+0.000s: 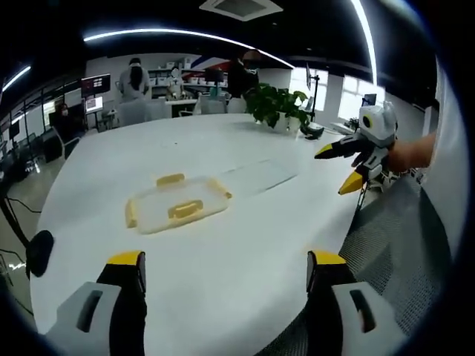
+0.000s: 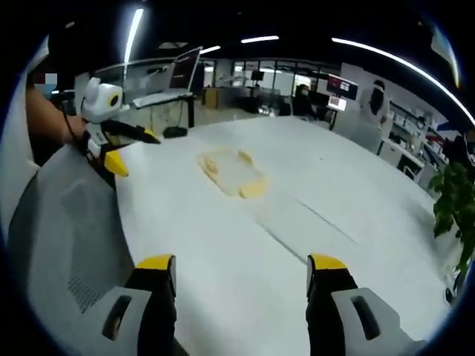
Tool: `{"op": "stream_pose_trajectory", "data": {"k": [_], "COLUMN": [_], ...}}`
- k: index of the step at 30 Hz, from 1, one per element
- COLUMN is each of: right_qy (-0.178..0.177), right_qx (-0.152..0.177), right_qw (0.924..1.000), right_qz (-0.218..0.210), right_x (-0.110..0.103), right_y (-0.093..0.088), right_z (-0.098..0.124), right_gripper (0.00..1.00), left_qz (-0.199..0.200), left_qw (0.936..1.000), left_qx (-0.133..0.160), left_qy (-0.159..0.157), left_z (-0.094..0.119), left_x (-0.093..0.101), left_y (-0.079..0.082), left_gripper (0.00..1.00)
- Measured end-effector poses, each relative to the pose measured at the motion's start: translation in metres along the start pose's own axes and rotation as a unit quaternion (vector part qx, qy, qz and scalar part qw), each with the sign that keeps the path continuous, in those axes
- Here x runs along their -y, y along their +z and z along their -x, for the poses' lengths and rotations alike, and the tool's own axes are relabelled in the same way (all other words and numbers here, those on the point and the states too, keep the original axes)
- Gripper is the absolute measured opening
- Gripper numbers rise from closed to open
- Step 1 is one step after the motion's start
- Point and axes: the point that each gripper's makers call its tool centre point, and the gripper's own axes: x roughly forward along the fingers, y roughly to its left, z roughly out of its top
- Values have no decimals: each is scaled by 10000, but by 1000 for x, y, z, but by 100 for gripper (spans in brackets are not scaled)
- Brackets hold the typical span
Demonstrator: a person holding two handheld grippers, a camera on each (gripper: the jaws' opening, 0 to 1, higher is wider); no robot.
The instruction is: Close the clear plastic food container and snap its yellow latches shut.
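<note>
I read this as the very start of the job: nothing is held and nothing is closed yet. The clear food container [image 1: 177, 202] sits on the white worktop [image 1: 245, 252], well out from the edge nearest me, with its yellow latches [image 1: 185, 208] showing on its rim; from the right gripper view I see it [image 2: 231, 173] lying flat with yellow at its near corner. Just beyond the container lies a flat clear sheet [image 1: 256, 176], which I take to be the lid, though it is too faint for me to be sure; it seems to lie beside the container and not on it. My left gripper [image 1: 226, 271] hangs above the near worktop, short of the container, jaws spread wide and empty. My right gripper [image 2: 241, 274] is likewise released and empty, also short of the container; I see it from the left gripper view [image 1: 344, 169] held out over the worktop edge, off to the lid's side of the container. A potted plant [image 1: 276, 104] stands far beyond the container. Next, I judge, I must bring both grippers in to the container, seat the lid squarely on it, and only then press each latch down.
</note>
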Motion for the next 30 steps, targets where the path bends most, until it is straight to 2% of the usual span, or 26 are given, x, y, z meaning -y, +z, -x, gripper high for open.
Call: {"op": "stream_pose_trajectory", "data": {"k": [8,12,26,30], "right_qy": [109,141,192,288], "right_qx": [0,2,20,128], "right_qw": [9999,9999,9997,9995], "right_qz": [9,51,175,70], "right_x": [3,4,8,6], "right_y": [4,7,18,27], "right_z": [-9,-15,-28,-30], "right_gripper": [70,70,67,67], "left_qz": [-48,-197,-256,-272], "left_qw": [9999,9996,9994,9993], "left_qx": [-26,-139,-120,-144], "left_qy": [-111,-172,-221,-228], "left_z": [-10,-16,-24,-26], "left_x": [-2,-4,-15,-19], "left_y": [4,2,9,9], "left_gripper": [89,88,88,88]}}
